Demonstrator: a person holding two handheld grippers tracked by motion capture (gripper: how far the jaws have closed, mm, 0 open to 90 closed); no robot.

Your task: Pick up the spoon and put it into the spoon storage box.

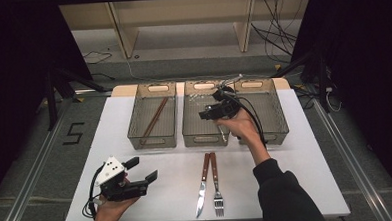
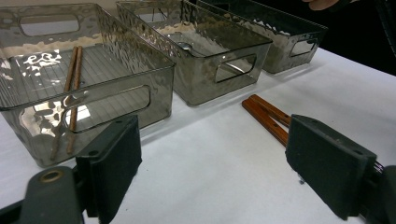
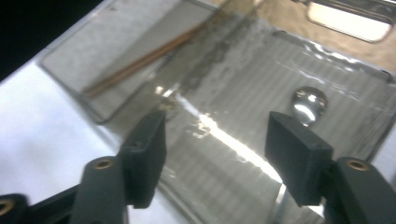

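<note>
We are sorting cutlery into three smoky translucent plastic bins set in a row along the far edge of the white tabletop [image 1: 137, 183]. The left bin [image 1: 153, 141] already holds a pair of brown wooden chopsticks [image 1: 153, 120], and the middle bin [image 1: 205, 138] has a shiny metal spoon [image 3: 308, 103] lying on its ribbed floor; the right bin [image 1: 279, 132] looks empty as far as we can see. Our right gripper [image 1: 207, 115] hangs over the middle bin with its fingers [image 3: 299, 156] apart and nothing between them, so we judge the spoon delivered. Still to go are the wooden-handled knife [image 1: 203, 182] and the wooden-handled fork [image 1: 216, 182], lying side by side near the middle of the tabletop's near edge. Our left gripper [image 1: 144, 170] rests at the near left corner, fingers [image 2: 114, 165] wide apart and empty. The only writing we can read is a black "5" [image 1: 74, 133] marked on the floor left of the tabletop.
</note>
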